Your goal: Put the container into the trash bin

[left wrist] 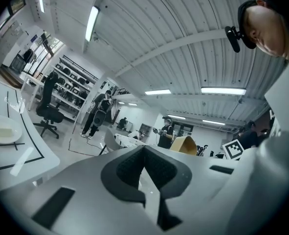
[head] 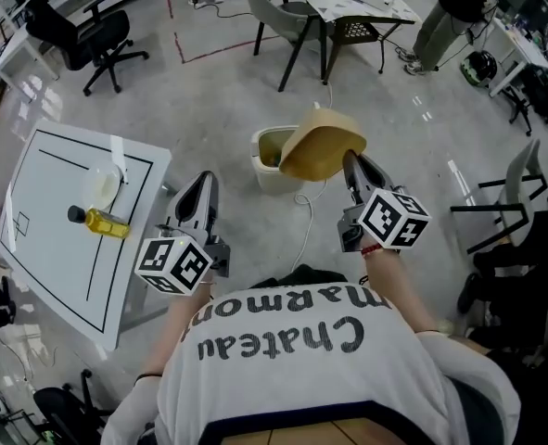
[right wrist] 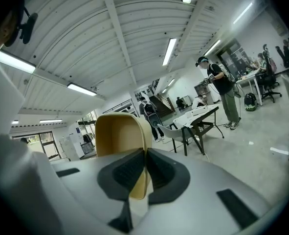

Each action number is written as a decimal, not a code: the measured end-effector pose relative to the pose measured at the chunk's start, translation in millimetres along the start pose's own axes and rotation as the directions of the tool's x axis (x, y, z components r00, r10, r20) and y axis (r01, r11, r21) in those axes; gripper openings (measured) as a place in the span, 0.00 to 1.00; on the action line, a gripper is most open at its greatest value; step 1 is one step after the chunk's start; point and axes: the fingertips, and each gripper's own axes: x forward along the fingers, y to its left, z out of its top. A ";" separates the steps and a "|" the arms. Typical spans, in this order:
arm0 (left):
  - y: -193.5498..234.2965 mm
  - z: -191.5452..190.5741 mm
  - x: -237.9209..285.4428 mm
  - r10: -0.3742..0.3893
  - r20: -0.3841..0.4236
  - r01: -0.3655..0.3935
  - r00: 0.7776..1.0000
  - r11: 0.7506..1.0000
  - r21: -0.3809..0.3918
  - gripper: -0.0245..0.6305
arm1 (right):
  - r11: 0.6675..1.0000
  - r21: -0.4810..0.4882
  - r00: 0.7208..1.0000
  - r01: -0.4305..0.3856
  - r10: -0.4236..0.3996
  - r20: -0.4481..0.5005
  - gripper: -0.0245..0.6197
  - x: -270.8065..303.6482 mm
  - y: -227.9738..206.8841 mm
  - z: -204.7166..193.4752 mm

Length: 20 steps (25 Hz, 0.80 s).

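A tan paper container (head: 322, 144) hangs tilted over the rim of a white trash bin (head: 266, 167) that stands on the floor. My right gripper (head: 350, 161) is shut on the container's edge; in the right gripper view the container (right wrist: 119, 133) rises between the pads of the right gripper (right wrist: 145, 155). My left gripper (head: 204, 182) is held left of the bin, above the floor, shut with nothing in it. The left gripper view looks across the room past the left gripper (left wrist: 144, 149), with the container (left wrist: 186, 145) small at the right.
A white table (head: 46, 248) stands at the left with a yellow bottle (head: 104, 221) and a clear dish (head: 102, 186). A white cable (head: 306, 225) runs from the bin. An office chair (head: 93, 35), a far table (head: 348, 3) and a grey chair (head: 519, 197) surround the floor.
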 end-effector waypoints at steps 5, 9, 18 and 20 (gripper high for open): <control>-8.4 -7.5 6.5 -0.015 -0.005 0.015 1.000 1.000 -0.012 0.07 | 1.000 0.001 1.000 -0.013 0.013 -0.010 0.10 1.1 -0.7 1.1; -7.2 -12.6 17.1 -0.007 -0.011 0.007 1.000 1.000 -0.028 0.07 | 1.000 -0.008 0.999 -0.014 0.014 -0.038 0.10 8.9 -7.7 -2.2; -8.2 -9.3 62.3 -0.003 0.001 0.003 1.000 1.000 -0.008 0.07 | 0.998 -0.011 0.995 -0.061 0.060 -0.074 0.10 57.6 -33.5 17.0; -7.3 -5.0 75.4 0.008 0.011 -0.008 1.000 1.000 -0.003 0.07 | 0.996 -0.022 0.993 -0.085 0.083 -0.086 0.10 72.4 -37.0 25.1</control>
